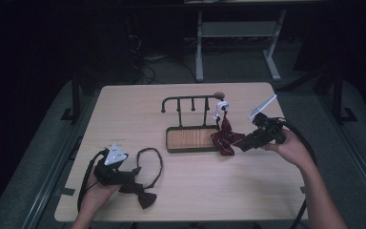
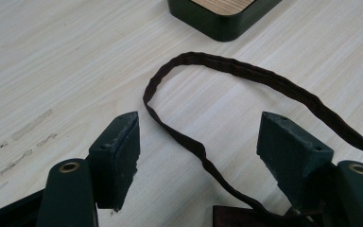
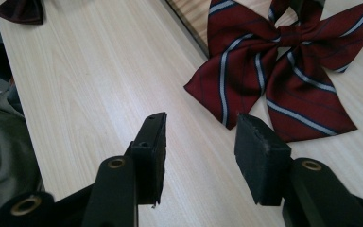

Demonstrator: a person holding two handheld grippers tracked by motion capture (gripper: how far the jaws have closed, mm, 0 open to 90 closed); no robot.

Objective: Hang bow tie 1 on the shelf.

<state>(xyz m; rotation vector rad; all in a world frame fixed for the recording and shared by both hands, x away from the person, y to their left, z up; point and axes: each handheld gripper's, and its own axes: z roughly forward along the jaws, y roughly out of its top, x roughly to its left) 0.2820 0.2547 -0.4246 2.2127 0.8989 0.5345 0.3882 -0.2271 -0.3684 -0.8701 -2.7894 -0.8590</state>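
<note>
Two bow ties are in play on the bench (image 1: 124, 109): a striped maroon bow tie (image 1: 226, 138) draped at the right end of the wooden tray stand (image 1: 190, 138), and a dark bow tie (image 1: 145, 198) with its long neck strap (image 1: 153, 160) lying near the front left. In the right gripper view the striped bow (image 3: 283, 71) spreads at about one o'clock from the right gripper (image 3: 203, 142), its nearest wing tip just beyond the open fingers (image 3: 260, 151), not between them. In the left gripper view the strap (image 2: 203, 151) runs up between the wide-open fingers (image 2: 118, 156) of the left gripper (image 2: 198, 156), curving off toward twelve o'clock, with the tray corner (image 2: 222, 19) farther on. The likely risks are these: closing the right fingers now would pinch only a thin wing edge, which could slip free or drag the bow off the stand's rail; closing the left on the strap alone could leave the bow dangling and swinging.
</note>
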